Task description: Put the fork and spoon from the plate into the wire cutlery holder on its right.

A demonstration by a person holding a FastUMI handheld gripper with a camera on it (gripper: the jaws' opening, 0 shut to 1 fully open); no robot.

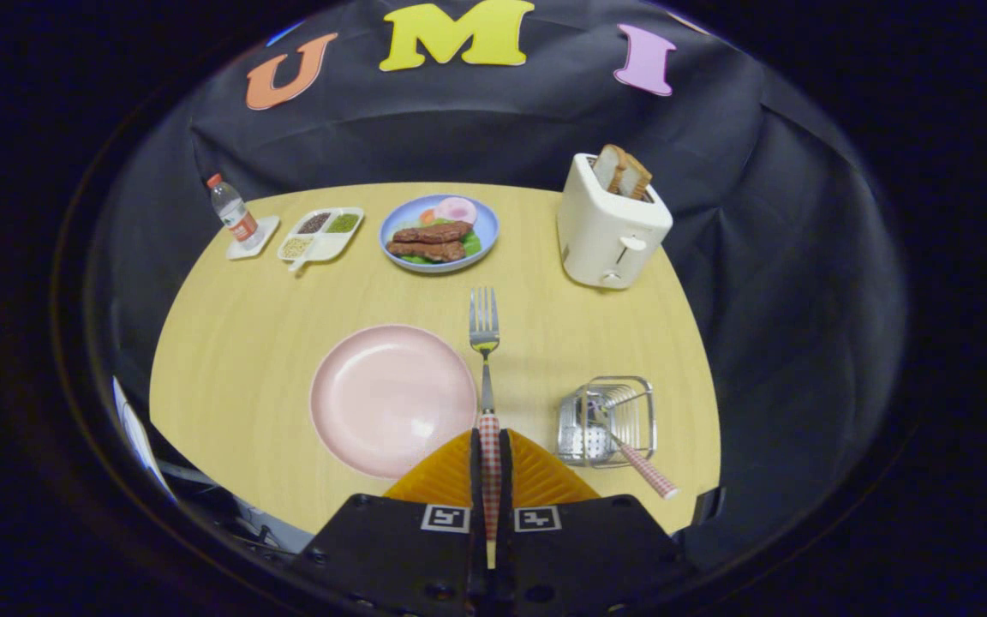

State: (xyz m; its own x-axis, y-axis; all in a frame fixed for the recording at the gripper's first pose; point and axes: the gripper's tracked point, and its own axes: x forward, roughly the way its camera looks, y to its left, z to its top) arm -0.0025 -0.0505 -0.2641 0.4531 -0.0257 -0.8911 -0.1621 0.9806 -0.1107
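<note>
My gripper (pixel 490 446) is shut on the checked handle of the fork (pixel 484 343), whose tines point straight ahead, away from me. The fork hangs above the table, just right of the pink plate (pixel 391 398), which lies bare. To the right of the fingers stands the wire cutlery holder (pixel 609 420). The spoon (pixel 635 458) leans inside it, with its checked handle sticking out toward me over the holder's near rim.
A white toaster (pixel 609 227) with bread slices stands at the back right of the round wooden table (pixel 245 343). A blue plate of food (pixel 439 233), a divided white tray (pixel 322 233) and a small water bottle (pixel 232 214) line the far edge.
</note>
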